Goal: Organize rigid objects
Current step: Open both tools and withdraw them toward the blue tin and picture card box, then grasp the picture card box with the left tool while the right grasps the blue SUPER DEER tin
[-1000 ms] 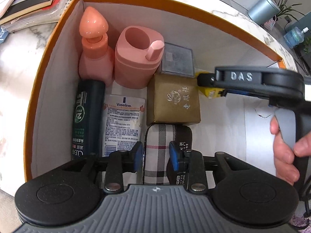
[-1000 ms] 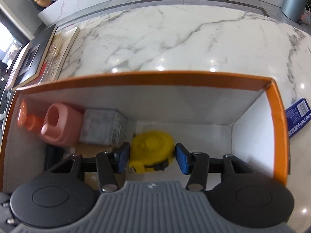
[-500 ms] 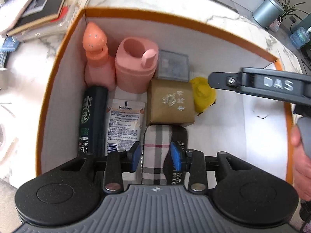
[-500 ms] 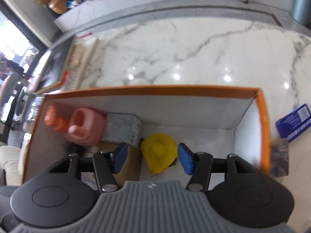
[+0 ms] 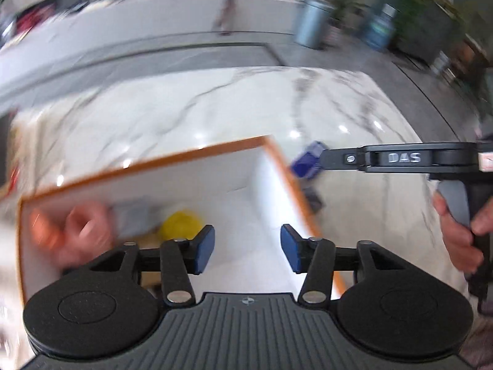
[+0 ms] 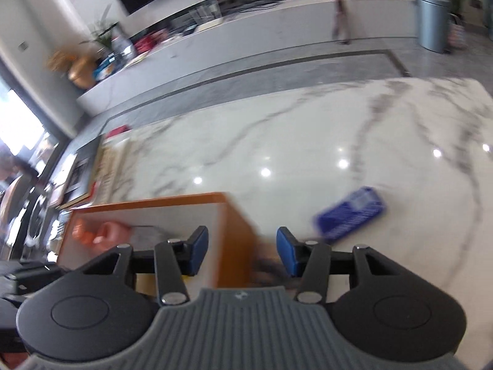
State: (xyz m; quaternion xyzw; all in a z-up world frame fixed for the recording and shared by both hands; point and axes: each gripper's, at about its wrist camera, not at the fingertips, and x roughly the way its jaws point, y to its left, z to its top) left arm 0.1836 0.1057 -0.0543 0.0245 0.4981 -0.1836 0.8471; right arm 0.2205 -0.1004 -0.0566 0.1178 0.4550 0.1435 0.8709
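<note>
Left gripper [image 5: 247,249]: I see jaws apart, empty.
Right gripper [image 6: 242,252]: apart, empty.
Box [image 5: 172,157]: contents smeared by blur.
Blue packet [image 6: 349,214]: blurred.

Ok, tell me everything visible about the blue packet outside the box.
The blue packet is a flat, rectangular pack in deep blue with paler print, too blurred to read. It lies flat and askew on the white marble table, outside the orange-rimmed box and off its right wall. In the left wrist view it appears at, partly hidden behind the right claw's arm. Nothing grips it; the right claw is open and short of it.
</note>
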